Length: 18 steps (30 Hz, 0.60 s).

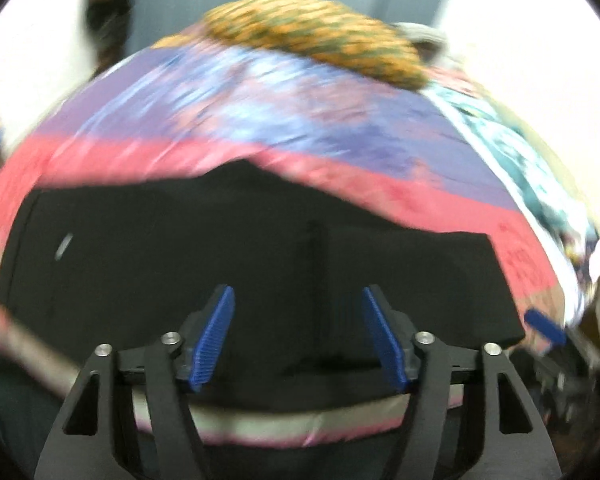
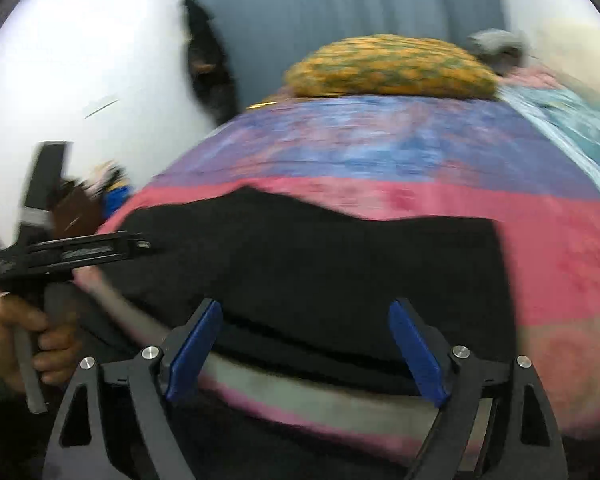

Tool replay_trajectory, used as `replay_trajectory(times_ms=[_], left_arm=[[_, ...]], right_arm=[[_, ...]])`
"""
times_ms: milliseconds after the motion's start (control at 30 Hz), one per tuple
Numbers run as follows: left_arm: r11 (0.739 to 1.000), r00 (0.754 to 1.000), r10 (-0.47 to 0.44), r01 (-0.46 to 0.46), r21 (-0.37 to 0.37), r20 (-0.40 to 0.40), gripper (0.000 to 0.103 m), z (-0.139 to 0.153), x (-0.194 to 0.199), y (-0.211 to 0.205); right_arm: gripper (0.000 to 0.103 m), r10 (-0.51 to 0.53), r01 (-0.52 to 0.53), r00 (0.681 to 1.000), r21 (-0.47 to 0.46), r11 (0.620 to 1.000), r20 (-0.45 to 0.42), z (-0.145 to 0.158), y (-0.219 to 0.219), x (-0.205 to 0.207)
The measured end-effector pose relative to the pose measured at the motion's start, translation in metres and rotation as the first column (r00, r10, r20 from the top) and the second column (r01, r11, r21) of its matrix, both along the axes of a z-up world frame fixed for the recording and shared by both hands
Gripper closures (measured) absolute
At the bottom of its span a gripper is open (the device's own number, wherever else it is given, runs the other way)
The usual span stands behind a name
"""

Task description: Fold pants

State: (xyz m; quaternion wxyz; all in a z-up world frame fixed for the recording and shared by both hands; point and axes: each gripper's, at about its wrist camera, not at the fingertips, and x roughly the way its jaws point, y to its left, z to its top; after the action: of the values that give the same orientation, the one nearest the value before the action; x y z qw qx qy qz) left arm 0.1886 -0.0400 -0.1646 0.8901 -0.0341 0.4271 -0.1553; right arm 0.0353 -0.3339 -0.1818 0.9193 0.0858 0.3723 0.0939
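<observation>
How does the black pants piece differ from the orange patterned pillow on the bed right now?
The black pants lie flat and plain at the near edge of the bed, just ahead of both open grippers, left and right; the orange patterned pillow is plump and sits at the far end. The pants cover a wide area in both views; the pillow looks smaller. Both rest on the bed, held by neither gripper.

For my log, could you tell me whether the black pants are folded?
Folded: the black pants lie as one compact rectangle on the bedspread, no separate legs showing.
</observation>
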Motion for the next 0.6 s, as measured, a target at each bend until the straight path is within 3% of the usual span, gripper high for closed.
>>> replay_trajectory(times_ms=[33,100,167,200,233,267,300,500,600], left_arm=[[1.0,1.0,-0.024,0.024,0.016,0.015,0.039,0.0,0.002,-0.01],[0.993,0.997,-0.08,0.081,0.091,-0.017,0.053,-0.016,0.015,-0.039],[0.975,0.988,-0.074,0.101,0.197,-0.136,0.087,-0.054,0.032,-0.054],[0.97,0.984,-0.063,0.1,0.223,-0.167,0.088,-0.069,0.034,-0.054],[0.969,0.988,-0.065,0.097,0.228,-0.142,0.086,-0.072,0.033,-0.053],[0.963,0.99,-0.072,0.1,0.249,-0.119,0.083,-0.071,0.03,-0.055],[0.957,0.99,-0.076,0.106,0.27,-0.117,0.082,-0.07,0.029,-0.057],[0.966,0.992,-0.045,0.074,0.246,-0.12,0.074,-0.07,0.03,-0.049],[0.967,0.992,-0.043,0.072,0.245,-0.122,0.074,-0.069,0.03,-0.049]], right_arm=[[0.022,-0.05,0.05,0.999,0.004,0.999,-0.005,0.0,-0.02,0.003],[0.036,-0.114,0.115,0.993,0.03,0.993,-0.023,0.003,-0.057,0.018],[0.053,-0.121,0.123,0.992,0.04,0.992,-0.041,0.002,-0.08,0.035],[0.057,-0.11,0.111,0.993,0.036,0.993,-0.044,-0.01,-0.09,0.044],[0.058,-0.085,0.088,0.993,0.03,0.996,-0.08,-0.025,-0.094,0.048],[0.068,-0.052,0.055,0.983,0.013,0.998,-0.177,-0.042,-0.097,0.057],[0.072,-0.02,0.017,0.952,-0.013,1.0,-0.305,-0.068,-0.102,0.064],[0.075,-0.063,0.069,0.986,0.03,0.997,-0.153,-0.014,-0.118,0.077],[0.075,-0.04,0.041,0.985,0.001,0.999,-0.17,-0.025,-0.112,0.103]])
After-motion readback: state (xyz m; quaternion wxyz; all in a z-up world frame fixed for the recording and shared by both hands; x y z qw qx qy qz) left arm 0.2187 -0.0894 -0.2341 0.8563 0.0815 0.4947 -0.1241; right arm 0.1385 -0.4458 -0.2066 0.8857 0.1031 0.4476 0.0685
